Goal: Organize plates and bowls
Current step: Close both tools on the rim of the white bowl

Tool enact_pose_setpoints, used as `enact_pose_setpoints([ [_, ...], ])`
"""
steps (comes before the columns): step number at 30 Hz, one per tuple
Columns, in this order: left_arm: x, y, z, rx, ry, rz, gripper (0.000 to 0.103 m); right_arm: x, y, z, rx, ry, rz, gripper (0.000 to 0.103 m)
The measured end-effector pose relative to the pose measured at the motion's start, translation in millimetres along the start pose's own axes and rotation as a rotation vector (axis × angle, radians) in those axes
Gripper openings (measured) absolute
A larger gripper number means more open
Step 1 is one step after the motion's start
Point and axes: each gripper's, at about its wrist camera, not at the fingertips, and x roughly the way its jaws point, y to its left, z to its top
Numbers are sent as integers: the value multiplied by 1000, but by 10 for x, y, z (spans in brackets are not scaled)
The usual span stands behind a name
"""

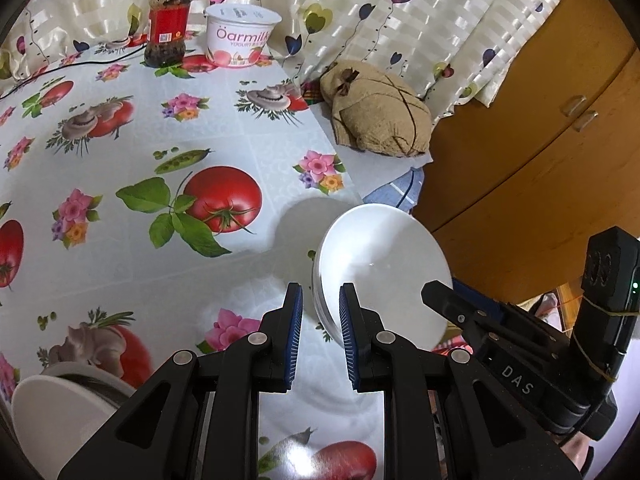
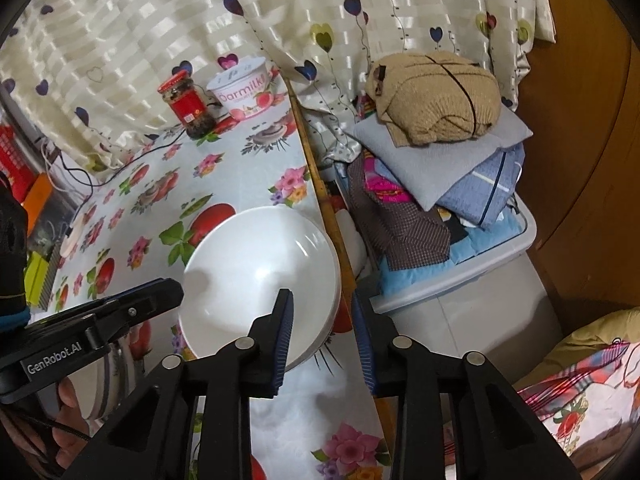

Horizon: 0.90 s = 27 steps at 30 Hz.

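Oilcloth table (image 1: 120, 152) printed with tomatoes and flowers, heart-pattern curtain (image 1: 400, 20) behind, wooden cupboard (image 1: 540, 140) to the right, folded clothes (image 2: 440, 160) stacked past the table's right edge. At the far edge: red-lidded jar (image 1: 170, 20) and yoghurt tub (image 1: 242, 36), both well apart from the work. Task item: white bowl (image 1: 384, 264), just beside the right edge of the table, mouth open toward both cameras; whether its foot rests on the cloth or is raised, cannot tell. More dishes (image 1: 60, 400) sit at the near edge, left of the bowl, one white and one that looks metallic. Left gripper (image 1: 321, 288): jaws apart, astride the bowl's rim, one finger outside the wall and one over the inside; a strip of cloth shows between the outer pad and the wall, so no clamp seen. Right gripper (image 2: 321, 298): jaws apart, astride the opposite rim, one finger inside the bowl and one outside by the table edge; pads not seen pressing. Handling, judged: glazed ceramic by the gloss, so rigid, fairly heavy for its size, slick under the pads, and liable to chip or shatter if it slips, with the right edge close. Best hold is on the rim wall, pads flat on inner and outer faces, seated deep rather than at the lip; the two opposite holds should keep it level. Set down gently when nesting it with the other dishes
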Motion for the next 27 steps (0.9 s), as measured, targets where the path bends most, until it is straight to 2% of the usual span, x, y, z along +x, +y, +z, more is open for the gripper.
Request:
enact_pose_setpoints([
  [7, 81, -3, 1, 0, 9, 5, 20, 89, -30, -12, 8, 17, 9, 19],
  [18, 130, -69, -6, 21, 19, 15, 20, 139, -28, -27, 9, 25, 17, 19],
  [27, -10, -69, -13, 23, -3, 11, 20, 90, 24, -35, 12, 17, 27, 18],
])
